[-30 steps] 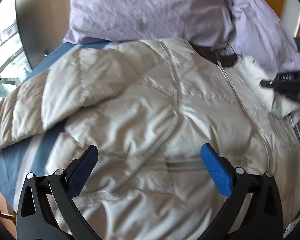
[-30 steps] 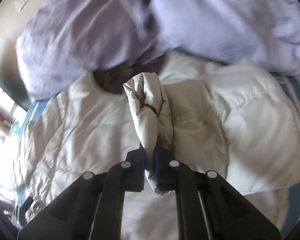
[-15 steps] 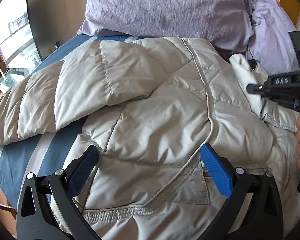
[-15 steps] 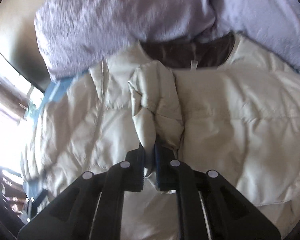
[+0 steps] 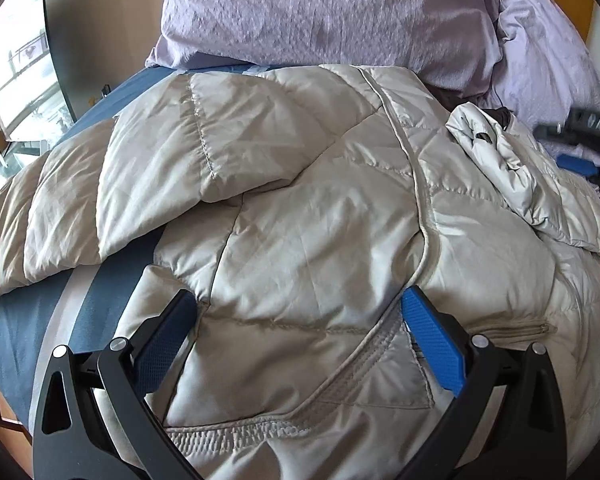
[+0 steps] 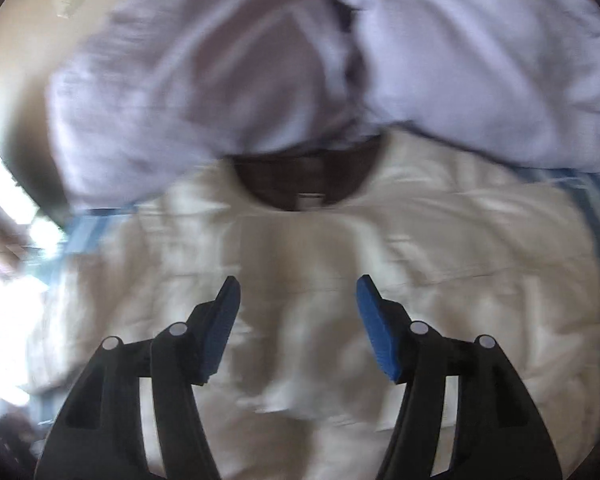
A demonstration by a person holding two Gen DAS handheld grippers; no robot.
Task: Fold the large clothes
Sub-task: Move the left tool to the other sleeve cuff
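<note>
A pale grey quilted puffer jacket (image 5: 300,220) lies spread on the bed, one sleeve (image 5: 80,200) stretched out to the left. My left gripper (image 5: 296,316) is open just above the jacket's lower front near the hem, pads clear of the cloth. In the right wrist view, which is blurred by motion, the jacket (image 6: 440,260) lies below with its dark brown collar lining (image 6: 304,184) at the top. My right gripper (image 6: 298,304) has its jaws opening, with nothing pinched between them. A crumpled sleeve end (image 5: 500,160) rests on the jacket's right side, and the right gripper (image 5: 584,148) shows beyond it.
Two lilac pillows (image 5: 328,16) (image 6: 480,60) lie against the head of the bed, touching the jacket's collar. The blue striped bedsheet (image 5: 28,320) shows at the left. A window (image 5: 16,72) is at the far left, wood furniture at the right edge.
My right gripper was shut on a bunched sleeve end; now its jaws have parted and the sleeve lies on the jacket. It has drawn back. The left gripper stays open over the hem.
</note>
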